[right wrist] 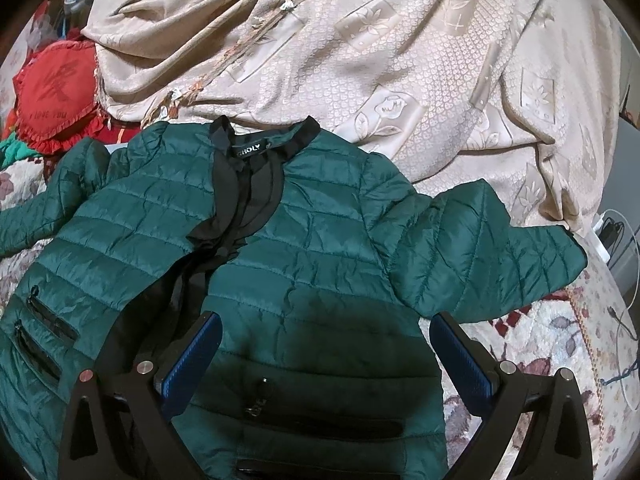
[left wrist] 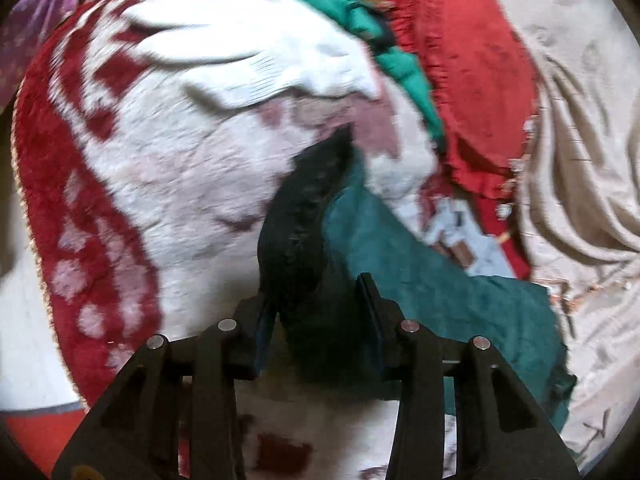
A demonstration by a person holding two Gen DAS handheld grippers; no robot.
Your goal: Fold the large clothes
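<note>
Left wrist view, blurred by motion. Left gripper (left wrist: 318, 312): jaws partly apart with a fold of the dark green quilted puffer jacket (left wrist: 432, 292) and its black lining between them; whether the pads actually pinch the cloth cannot be told. Behind lies a red-and-white fleecy blanket (left wrist: 132, 152), a bright green garment (left wrist: 400, 60) and a red frilled heart-shaped cushion (left wrist: 476, 80), all smeared.

Right wrist view, sharp. Right gripper (right wrist: 326, 348): blue-padded jaws wide apart above the jacket's (right wrist: 312, 240) lower front, gripping nothing. Jacket lies front-up on the bed, sleeves spread; hem cut off by the frame. Beige patterned bedspread (right wrist: 400, 48) bunched beyond the collar.
</note>
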